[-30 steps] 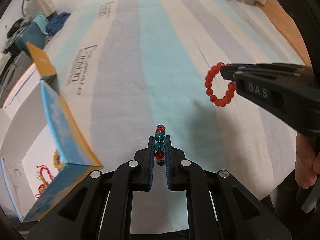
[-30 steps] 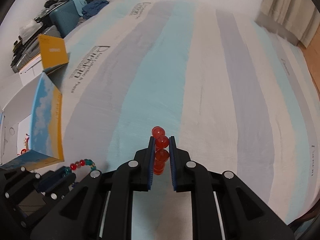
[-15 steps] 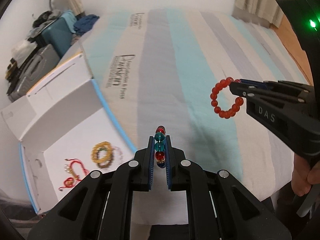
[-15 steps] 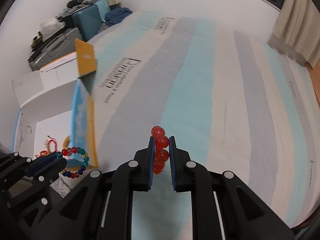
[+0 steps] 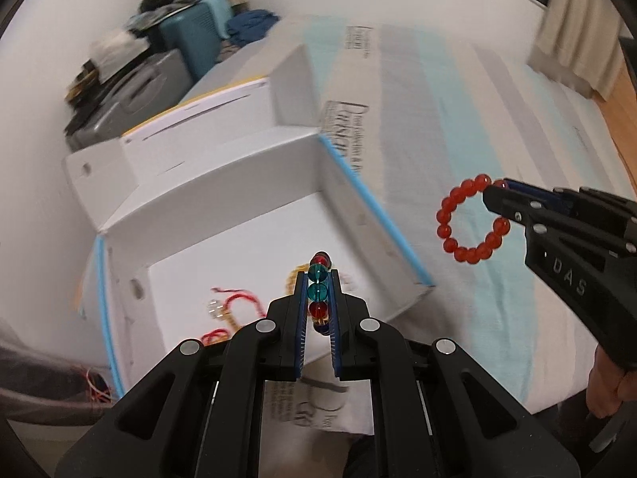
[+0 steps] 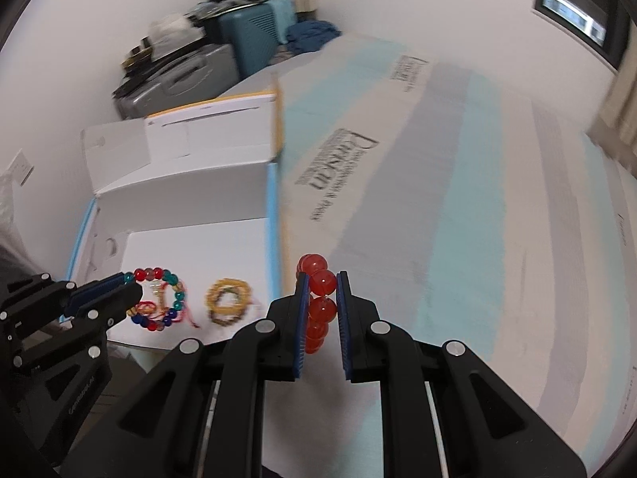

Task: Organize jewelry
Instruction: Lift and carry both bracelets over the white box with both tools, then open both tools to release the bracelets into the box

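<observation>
My left gripper (image 5: pixel 317 279) is shut on a multicolour bead bracelet (image 5: pixel 318 290) with teal, red and blue beads, held above the open white box (image 5: pixel 223 215). From the right wrist view the left gripper (image 6: pixel 131 285) holds that bracelet (image 6: pixel 159 298) over the box floor. My right gripper (image 6: pixel 321 283) is shut on a red bead bracelet (image 6: pixel 318 298) above the striped bed cover, just right of the box; it also shows in the left wrist view (image 5: pixel 471 219). A yellow bead bracelet (image 6: pixel 229 300) and red cord jewelry (image 5: pixel 235 306) lie in the box.
The white box has a blue-edged wall (image 5: pixel 374 207) on the bed side and an open lid flap (image 6: pixel 207 135) behind. The striped bed cover (image 6: pixel 458 199) stretches to the right. Suitcases (image 6: pixel 199 71) and clutter stand against the far wall. A curtain (image 5: pixel 577 40) hangs at the far right.
Both grippers have swung left toward the box, each with its bracelet. The left gripper now hangs over the box floor; the right one has come up beside the box wall.
</observation>
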{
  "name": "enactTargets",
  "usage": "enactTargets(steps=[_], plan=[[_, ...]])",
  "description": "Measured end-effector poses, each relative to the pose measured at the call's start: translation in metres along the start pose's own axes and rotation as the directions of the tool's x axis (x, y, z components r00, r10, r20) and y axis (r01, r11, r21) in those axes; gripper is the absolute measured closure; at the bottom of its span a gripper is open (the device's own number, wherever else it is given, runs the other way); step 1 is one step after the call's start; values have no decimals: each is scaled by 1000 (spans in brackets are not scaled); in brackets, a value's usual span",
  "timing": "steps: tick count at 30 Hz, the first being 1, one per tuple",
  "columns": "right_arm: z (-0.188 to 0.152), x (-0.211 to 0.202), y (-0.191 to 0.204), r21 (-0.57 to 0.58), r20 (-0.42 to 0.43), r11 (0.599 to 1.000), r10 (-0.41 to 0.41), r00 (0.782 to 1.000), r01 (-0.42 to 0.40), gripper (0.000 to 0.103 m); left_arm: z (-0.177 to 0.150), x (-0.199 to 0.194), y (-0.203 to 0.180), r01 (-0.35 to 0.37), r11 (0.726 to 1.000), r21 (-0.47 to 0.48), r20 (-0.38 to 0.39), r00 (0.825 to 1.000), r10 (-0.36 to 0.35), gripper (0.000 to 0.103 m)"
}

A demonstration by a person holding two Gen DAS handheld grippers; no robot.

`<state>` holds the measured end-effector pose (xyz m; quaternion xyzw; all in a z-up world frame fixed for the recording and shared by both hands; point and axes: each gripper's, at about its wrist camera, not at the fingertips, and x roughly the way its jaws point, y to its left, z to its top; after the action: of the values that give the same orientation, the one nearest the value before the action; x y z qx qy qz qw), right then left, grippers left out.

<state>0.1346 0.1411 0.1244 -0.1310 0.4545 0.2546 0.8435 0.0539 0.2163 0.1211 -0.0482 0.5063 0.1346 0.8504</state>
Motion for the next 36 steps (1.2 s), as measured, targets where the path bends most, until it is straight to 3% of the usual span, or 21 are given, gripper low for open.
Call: enactTargets(steps=[9, 16, 36], plan=[[3, 30, 63, -71, -44, 996, 45, 998, -48, 90, -19, 26, 63, -36, 995, -89, -64, 997, 30, 94], [-3, 67, 94, -109, -110, 993, 43, 993, -55, 90, -33, 50, 84, -27, 992, -122, -105, 994, 15, 94], [-18, 147, 108, -122, -237, 992, 14, 971, -44, 90, -52, 117, 114, -30, 985, -168, -213, 977, -7, 94]])
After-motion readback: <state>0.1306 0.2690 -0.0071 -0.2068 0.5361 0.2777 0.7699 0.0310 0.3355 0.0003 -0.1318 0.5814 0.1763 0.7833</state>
